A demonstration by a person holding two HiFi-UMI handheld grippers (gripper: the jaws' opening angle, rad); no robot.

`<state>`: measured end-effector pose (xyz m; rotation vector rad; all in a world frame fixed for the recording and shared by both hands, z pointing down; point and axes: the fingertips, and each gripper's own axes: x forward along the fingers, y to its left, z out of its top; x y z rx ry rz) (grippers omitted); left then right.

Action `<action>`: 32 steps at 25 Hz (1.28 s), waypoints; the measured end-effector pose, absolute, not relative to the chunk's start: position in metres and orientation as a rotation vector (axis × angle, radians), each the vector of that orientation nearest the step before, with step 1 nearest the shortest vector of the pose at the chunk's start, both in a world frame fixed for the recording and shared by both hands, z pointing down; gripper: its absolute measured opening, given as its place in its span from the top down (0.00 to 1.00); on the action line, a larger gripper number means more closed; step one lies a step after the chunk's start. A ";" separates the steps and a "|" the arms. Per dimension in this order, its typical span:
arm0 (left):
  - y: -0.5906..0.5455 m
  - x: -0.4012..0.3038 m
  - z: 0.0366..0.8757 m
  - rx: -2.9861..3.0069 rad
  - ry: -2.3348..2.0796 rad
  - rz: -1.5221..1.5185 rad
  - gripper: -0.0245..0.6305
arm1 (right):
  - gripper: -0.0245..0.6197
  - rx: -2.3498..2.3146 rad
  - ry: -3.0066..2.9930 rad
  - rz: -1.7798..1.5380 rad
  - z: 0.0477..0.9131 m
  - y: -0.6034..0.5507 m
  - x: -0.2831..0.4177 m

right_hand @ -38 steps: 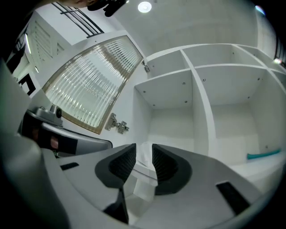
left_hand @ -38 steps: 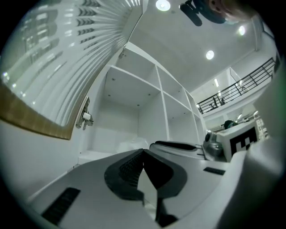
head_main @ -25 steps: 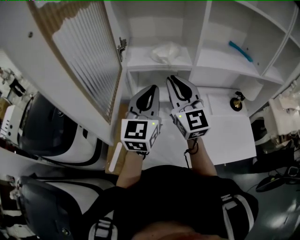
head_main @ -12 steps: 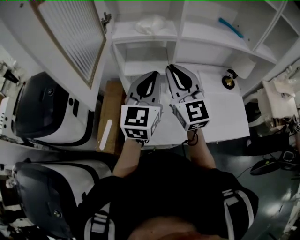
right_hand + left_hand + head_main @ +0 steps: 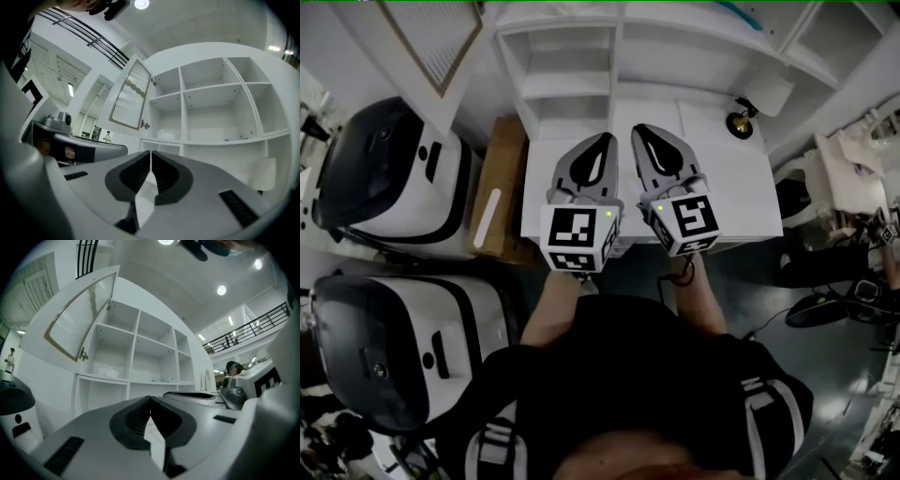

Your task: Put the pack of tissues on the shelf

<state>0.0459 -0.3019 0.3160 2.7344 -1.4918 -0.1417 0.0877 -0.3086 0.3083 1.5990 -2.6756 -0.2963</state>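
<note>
Left gripper view shows the left gripper [image 5: 150, 399] pressed together and empty. The right gripper [image 5: 150, 153] has just been closing, its jaws now together on nothing. At 10 o'clock, well apart, the pack of tissues [image 5: 109, 372] lies in the white shelf unit [image 5: 132, 352].

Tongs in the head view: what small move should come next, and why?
Probably just rest them: the left tongs are shut, the right tongs have just been closing, both empty over the white desk, and the pack of tissues seems to lie on the shelf already.
</note>
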 end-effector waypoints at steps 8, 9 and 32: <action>-0.218 0.072 0.357 2.682 -1.524 -0.085 0.95 | 0.92 1.550 -2.726 -0.156 0.353 -0.225 0.117; -0.208 0.074 0.364 2.668 -1.528 -0.076 0.95 | 0.92 1.551 -2.730 -0.128 0.361 -0.216 0.121; -0.154 0.063 0.425 2.616 -1.479 0.064 0.95 | 0.92 1.600 -2.649 0.091 0.422 -0.147 0.127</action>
